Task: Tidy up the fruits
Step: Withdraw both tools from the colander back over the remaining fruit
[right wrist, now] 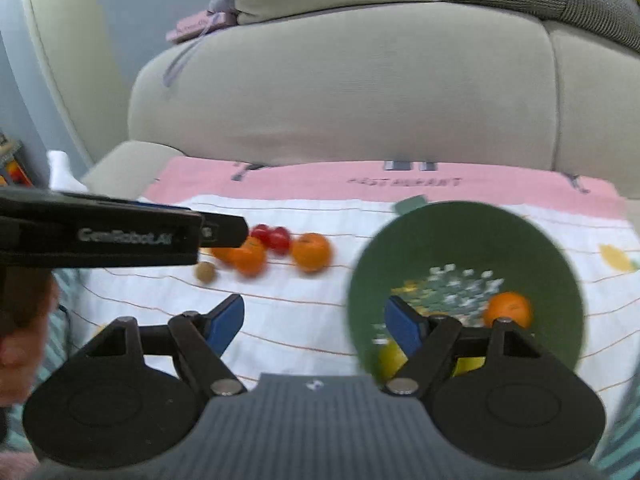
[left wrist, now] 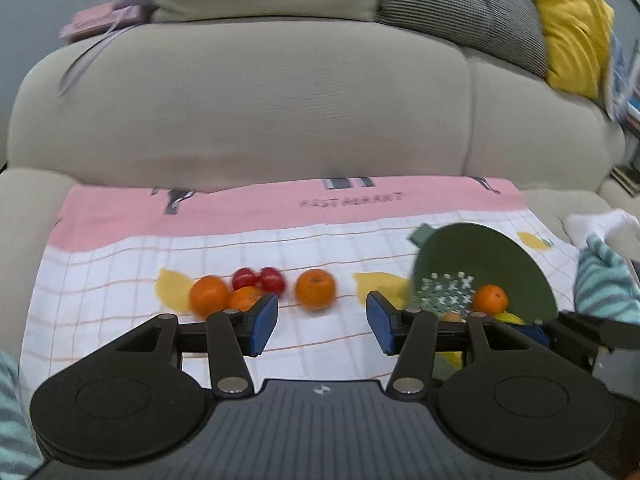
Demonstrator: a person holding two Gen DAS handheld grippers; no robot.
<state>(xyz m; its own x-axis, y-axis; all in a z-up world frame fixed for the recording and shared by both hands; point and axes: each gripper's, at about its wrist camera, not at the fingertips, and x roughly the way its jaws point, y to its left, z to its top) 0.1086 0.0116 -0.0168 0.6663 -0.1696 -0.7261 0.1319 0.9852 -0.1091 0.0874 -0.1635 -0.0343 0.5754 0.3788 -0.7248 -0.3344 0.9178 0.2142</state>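
On the pink and white checked cloth [left wrist: 320,216] lie three oranges [left wrist: 315,289], two of them in a cluster with two red fruits [left wrist: 273,279]. My left gripper [left wrist: 322,326] hovers open in front of them, nothing between its blue pads [left wrist: 264,324]. A green bowl [left wrist: 480,248] at the right holds an orange [left wrist: 490,298] and a yellow fruit [left wrist: 510,317]. In the right wrist view my right gripper [right wrist: 316,324] is open and empty, its right finger over the bowl [right wrist: 460,232]. A small brown fruit [right wrist: 206,272] lies near the oranges [right wrist: 311,252].
The cloth covers a beige sofa seat [left wrist: 240,120] with a grey cushion [left wrist: 460,8] and a yellow pillow [left wrist: 572,28] behind. A pink box with a ribbon [left wrist: 100,20] rests at the back left. A white sock [left wrist: 600,224] and a striped sleeve [left wrist: 604,284] are at the right.
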